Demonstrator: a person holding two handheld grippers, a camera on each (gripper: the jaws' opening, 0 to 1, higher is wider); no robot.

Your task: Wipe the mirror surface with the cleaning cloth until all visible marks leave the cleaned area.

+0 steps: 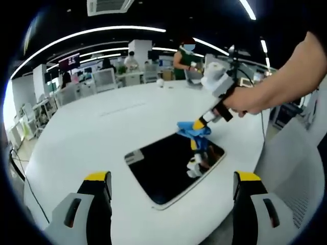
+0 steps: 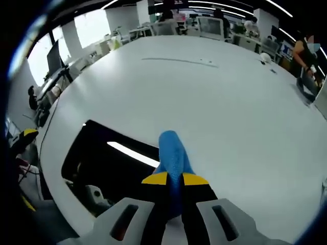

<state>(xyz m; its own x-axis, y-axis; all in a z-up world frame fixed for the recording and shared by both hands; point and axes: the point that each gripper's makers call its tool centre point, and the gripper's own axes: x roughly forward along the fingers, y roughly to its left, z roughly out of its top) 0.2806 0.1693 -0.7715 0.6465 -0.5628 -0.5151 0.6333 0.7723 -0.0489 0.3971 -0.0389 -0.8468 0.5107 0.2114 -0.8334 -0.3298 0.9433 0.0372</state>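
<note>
The right gripper (image 2: 174, 179) clamps the soft blue cleaning cloth (image 2: 172, 153), pressed on the glossy rectangular mirror (image 1: 163, 171) lying flat on the smooth white table (image 1: 102, 127). The left gripper (image 1: 171, 184) is spread wide, holding nothing.

The white surface (image 1: 102, 127) lies bare on most sides of the mirror (image 1: 168, 171), so a gripper can pass freely across the wide stretch beyond it and to its left in the left gripper view. At the mirror's far corner the right gripper (image 1: 200, 124), shut on the blue cloth (image 1: 196, 131), with the hand (image 1: 245, 99) and forearm behind it, blocks that side. The left gripper (image 1: 171, 191) hangs with jaws wide apart above the surface's near edge. A small white object (image 2: 264, 57) sits far off, well apart from the mirror.
</note>
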